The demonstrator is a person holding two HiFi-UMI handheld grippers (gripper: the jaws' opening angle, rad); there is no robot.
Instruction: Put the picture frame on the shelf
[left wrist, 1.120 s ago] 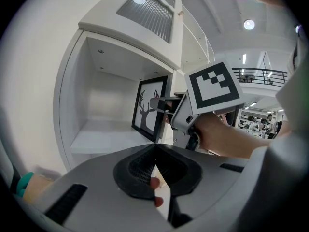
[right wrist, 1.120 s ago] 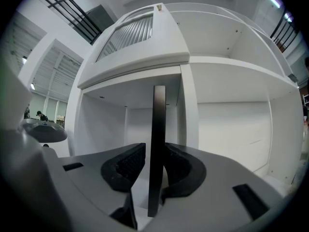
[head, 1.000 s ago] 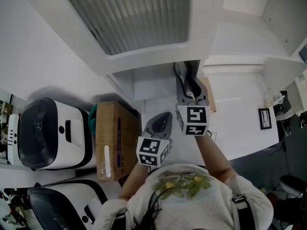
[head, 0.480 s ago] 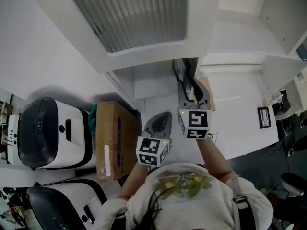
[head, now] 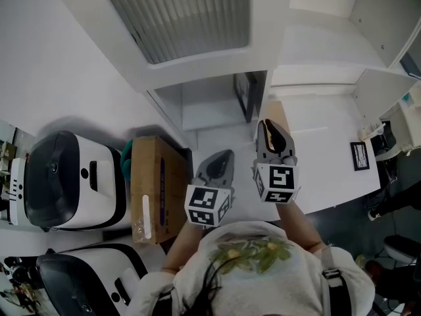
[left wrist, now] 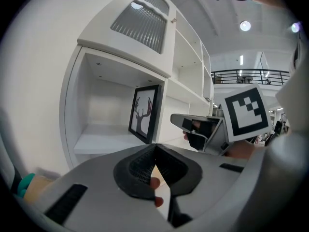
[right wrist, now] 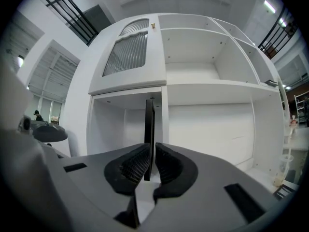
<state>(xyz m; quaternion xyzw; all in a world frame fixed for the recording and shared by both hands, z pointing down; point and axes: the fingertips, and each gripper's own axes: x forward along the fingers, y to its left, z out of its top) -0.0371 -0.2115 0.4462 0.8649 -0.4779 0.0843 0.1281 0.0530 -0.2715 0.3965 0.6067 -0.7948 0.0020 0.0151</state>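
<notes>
The black picture frame [head: 248, 96] stands upright in the lower left cubby of the white shelf unit [head: 204, 107]. In the left gripper view the frame [left wrist: 145, 112] shows a tree drawing. The right gripper view shows the frame [right wrist: 149, 124] edge-on, through the gap between the jaws. My right gripper [head: 268, 125] hangs just in front of the frame and to its right, apart from it. Its jaws are closing with nothing between them. The left gripper view catches it too [left wrist: 193, 127]. My left gripper [head: 223, 157] is lower and to the left, shut and empty.
A cardboard box [head: 154, 189] and a teal object [head: 126, 157] lie left of the grippers, beside two white machines with dark lids [head: 66, 183]. A louvred door [head: 184, 15] tops the cubby. Bare shelves [right wrist: 212, 124] open to the right. A small dark frame [head: 360, 155] lies far right.
The right gripper, earlier at the frame in the cubby, has drawn back toward me and left the frame standing on the shelf. The left gripper has hardly moved.
</notes>
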